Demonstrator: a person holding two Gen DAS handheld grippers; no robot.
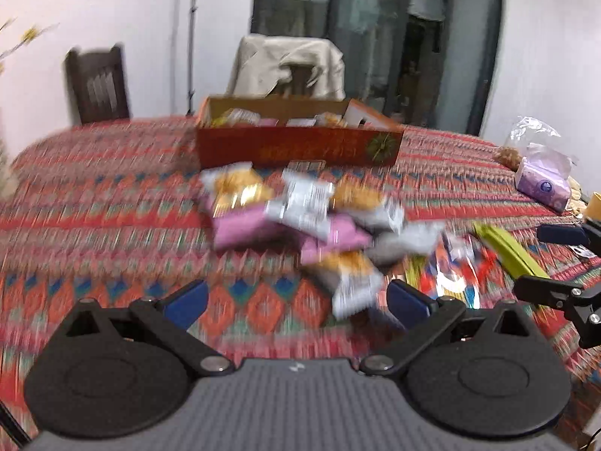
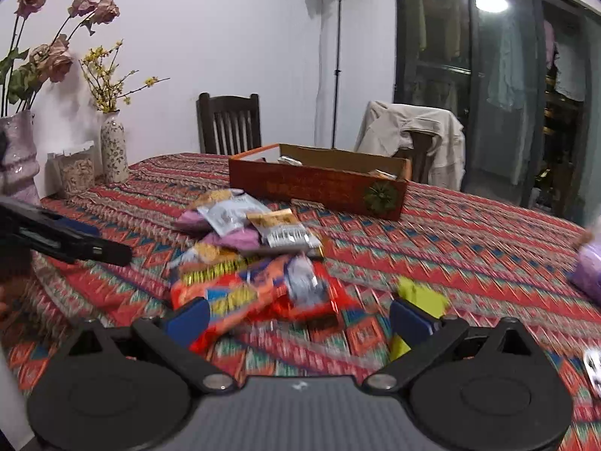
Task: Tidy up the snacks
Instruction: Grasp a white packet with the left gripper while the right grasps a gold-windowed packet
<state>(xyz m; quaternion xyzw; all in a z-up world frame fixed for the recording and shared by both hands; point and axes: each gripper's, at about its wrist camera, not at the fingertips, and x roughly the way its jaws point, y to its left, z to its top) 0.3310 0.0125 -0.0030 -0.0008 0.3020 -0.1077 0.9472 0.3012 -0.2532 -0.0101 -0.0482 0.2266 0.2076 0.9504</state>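
Though blurred left-side, right-only: 2 vases [image 2: 112, 146].

The patterned red tablecloth [image 2: 469, 248] is the anchor here. At its far left corner sit a floral vase [image 2: 114, 150] with yellow sprigs, a clear jar [image 2: 75, 173] just beside it, and a bigger pinkish vase [image 2: 18, 158] holding dried roses. Behind the cloth: a dark wooden chair [image 2: 229, 122], a chair draped with a beige jacket [image 2: 417, 131], and a light stand [image 2: 336, 56]. A purple tissue pack [image 1: 542, 186] lies on its right edge.
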